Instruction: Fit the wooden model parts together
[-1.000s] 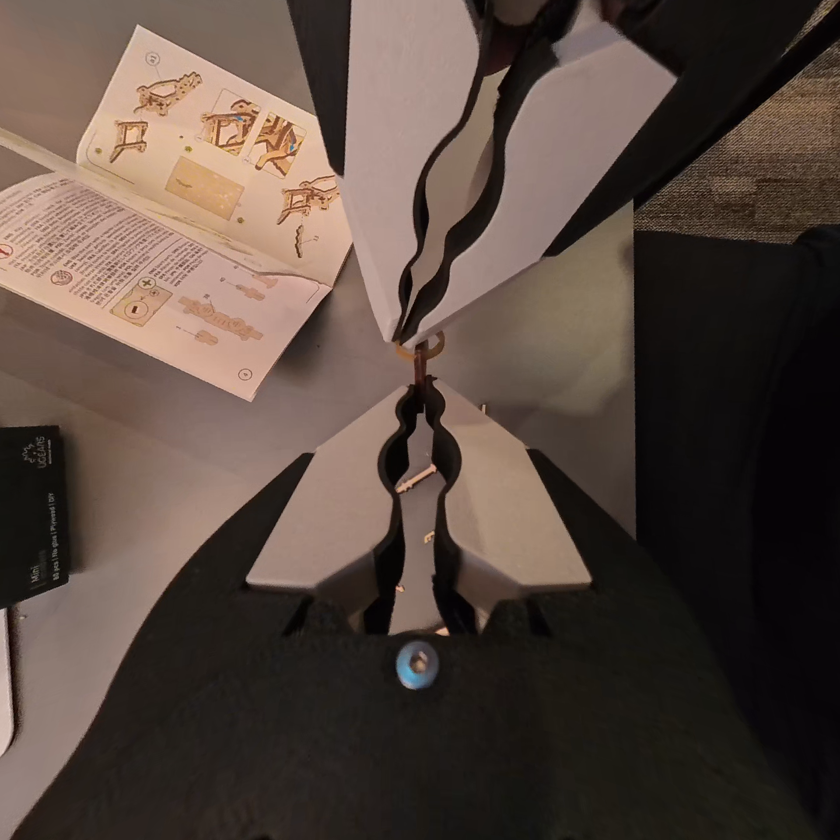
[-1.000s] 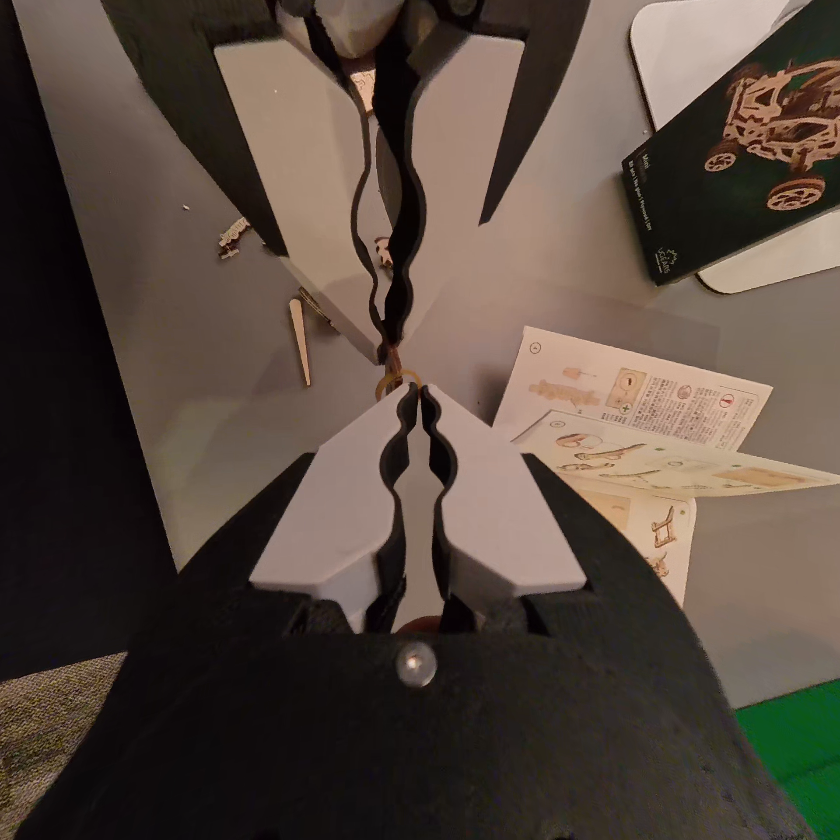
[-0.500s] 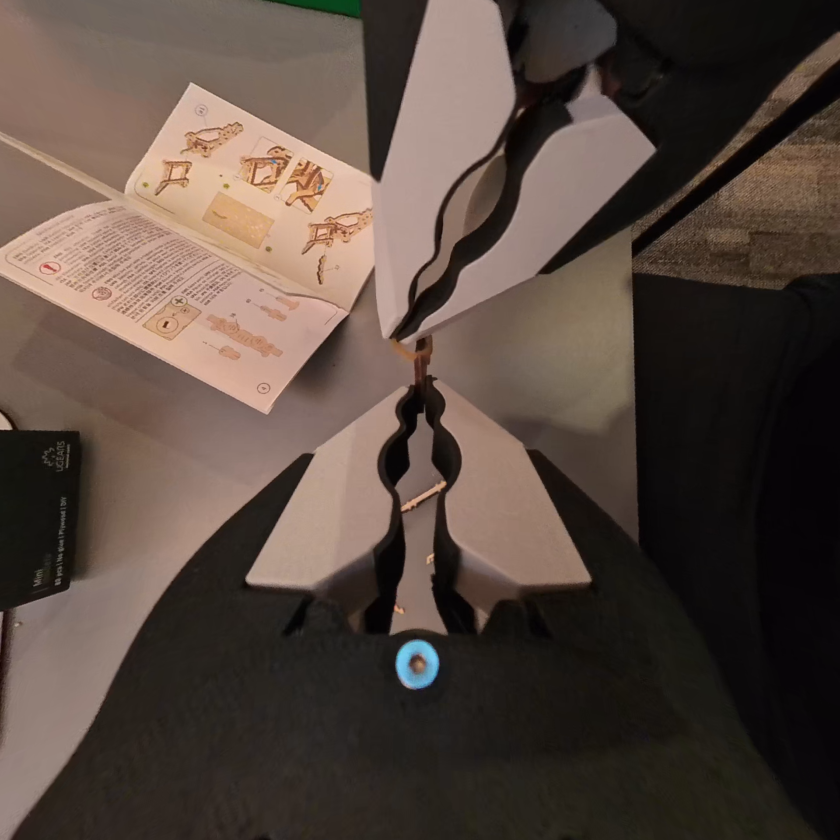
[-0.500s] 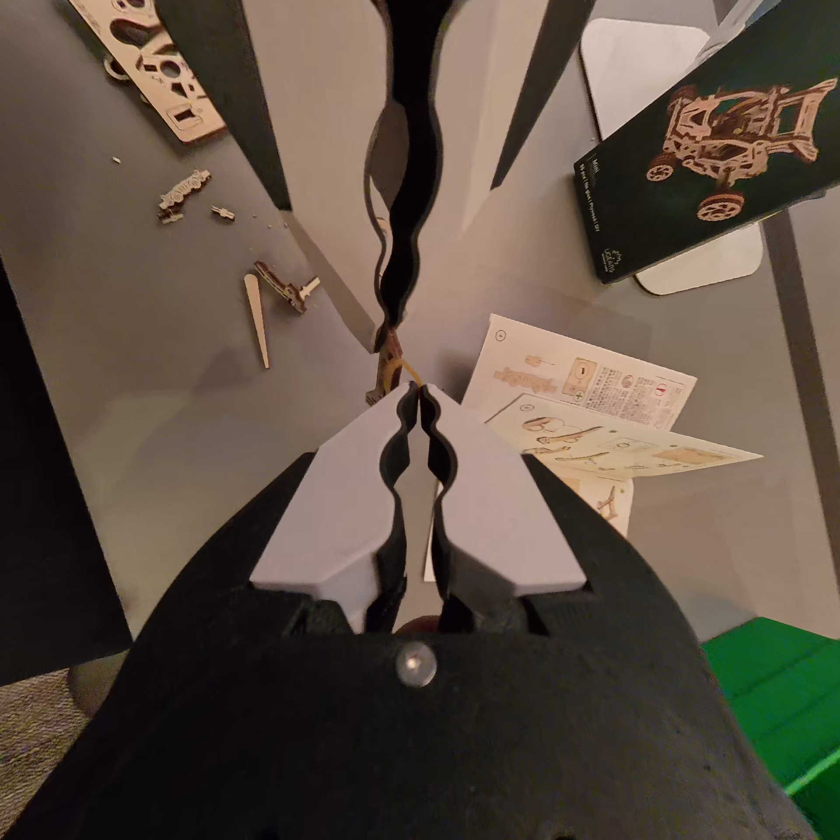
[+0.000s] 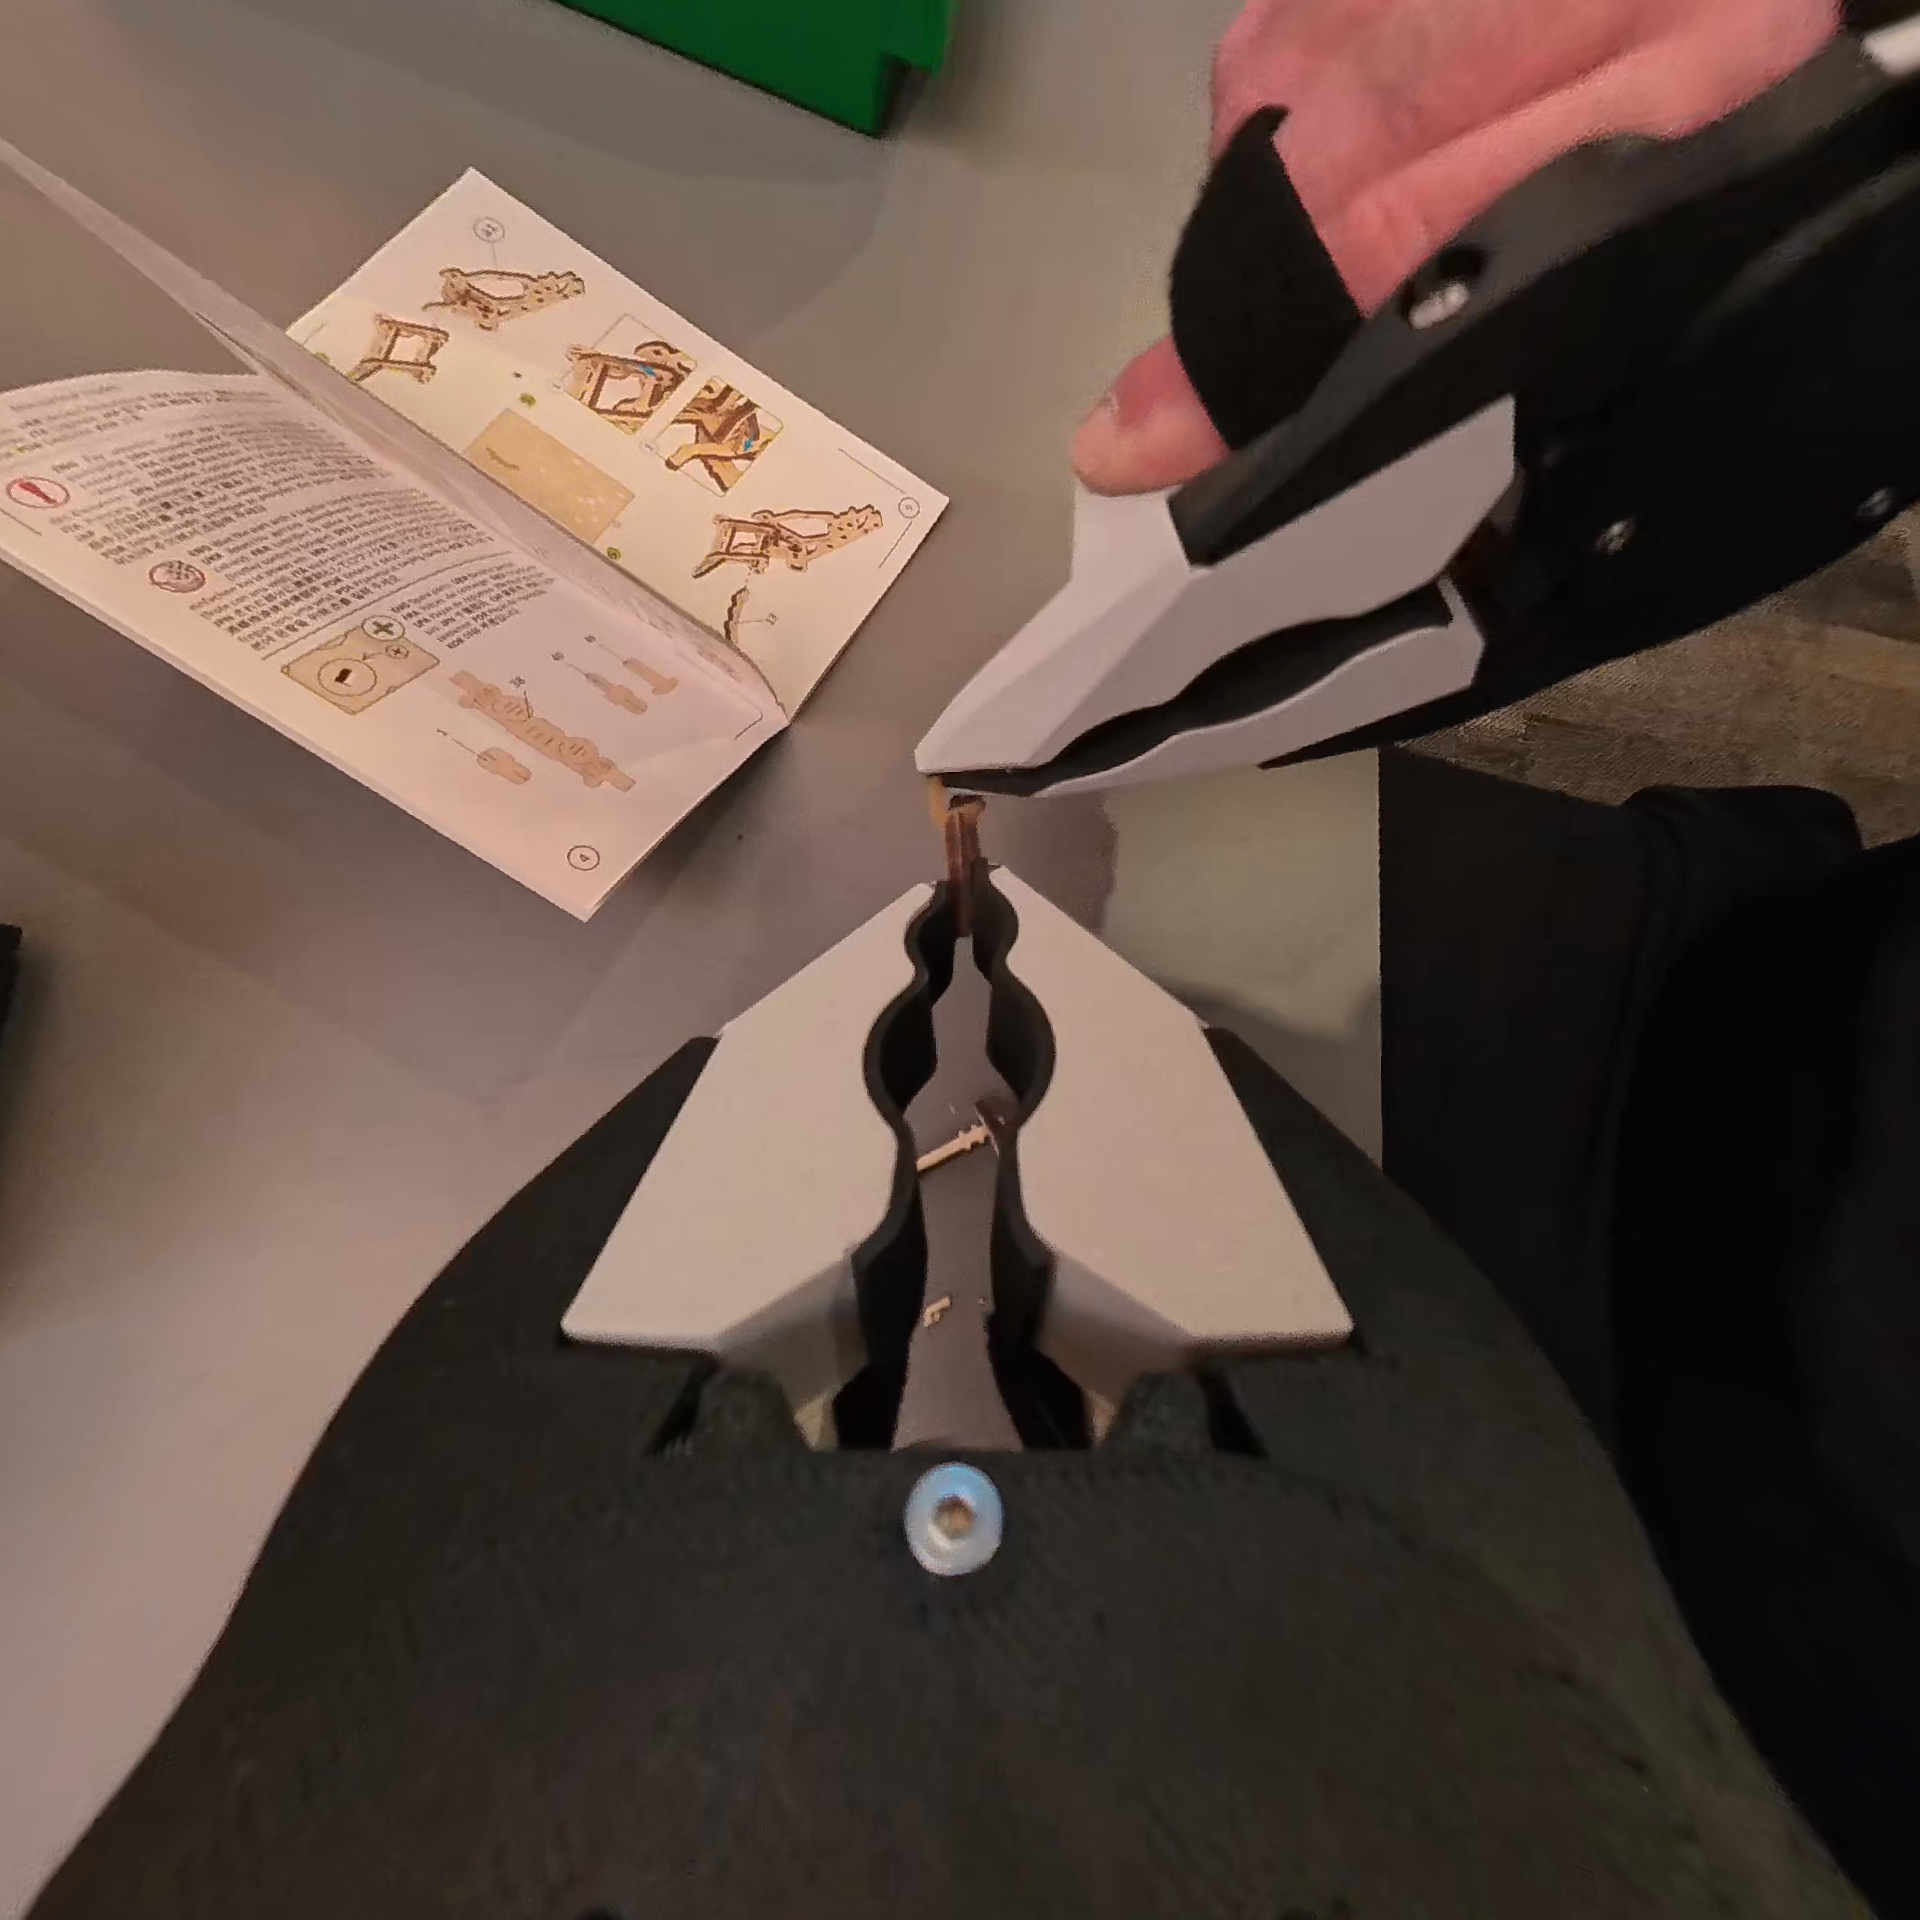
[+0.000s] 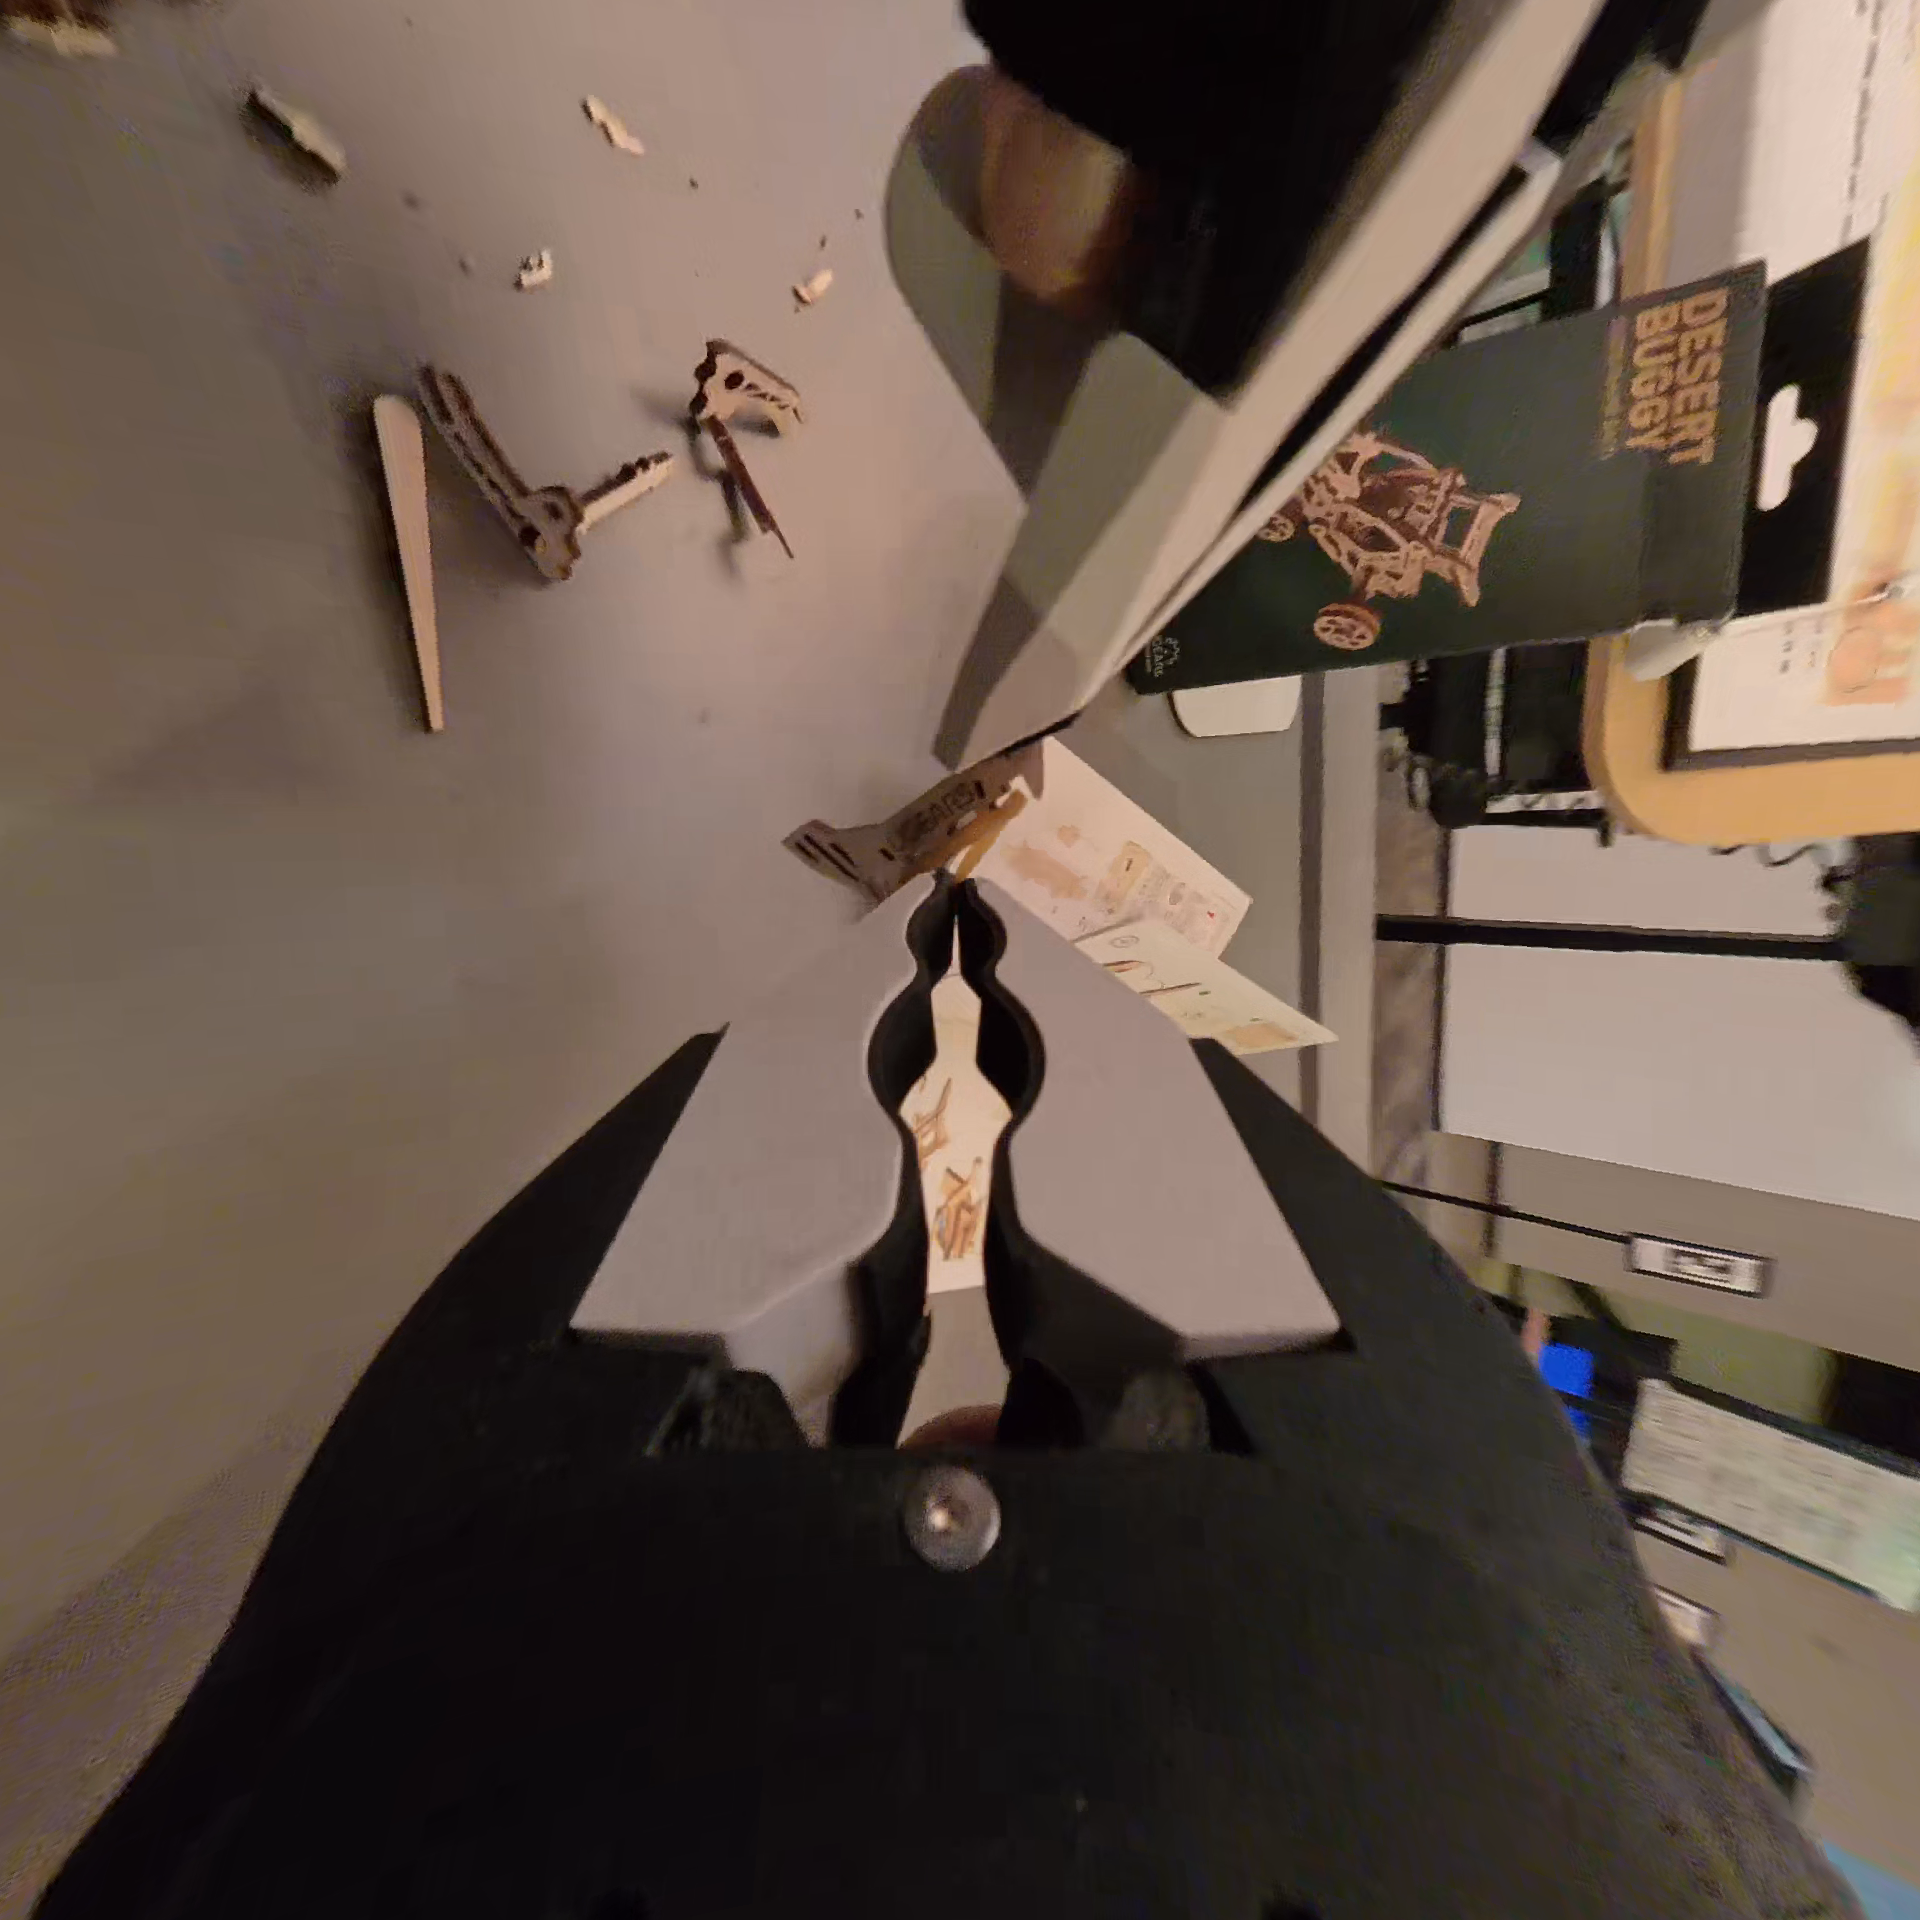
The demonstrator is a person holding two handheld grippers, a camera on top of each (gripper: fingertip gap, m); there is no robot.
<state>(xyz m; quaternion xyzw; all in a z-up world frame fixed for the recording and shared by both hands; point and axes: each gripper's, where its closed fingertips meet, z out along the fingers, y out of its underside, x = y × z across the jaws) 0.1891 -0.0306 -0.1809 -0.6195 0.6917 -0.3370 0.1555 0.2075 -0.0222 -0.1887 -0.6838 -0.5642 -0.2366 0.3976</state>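
Grey table (image 5: 260, 1039): dark model box (image 6: 1507, 499), booklet (image 5: 436, 540), loose wooden parts (image 6: 520, 488).

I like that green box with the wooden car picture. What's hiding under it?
Under the green box a white flat thing peeks out on the grey table. The box covers the rest of it, so I cannot tell what it is.
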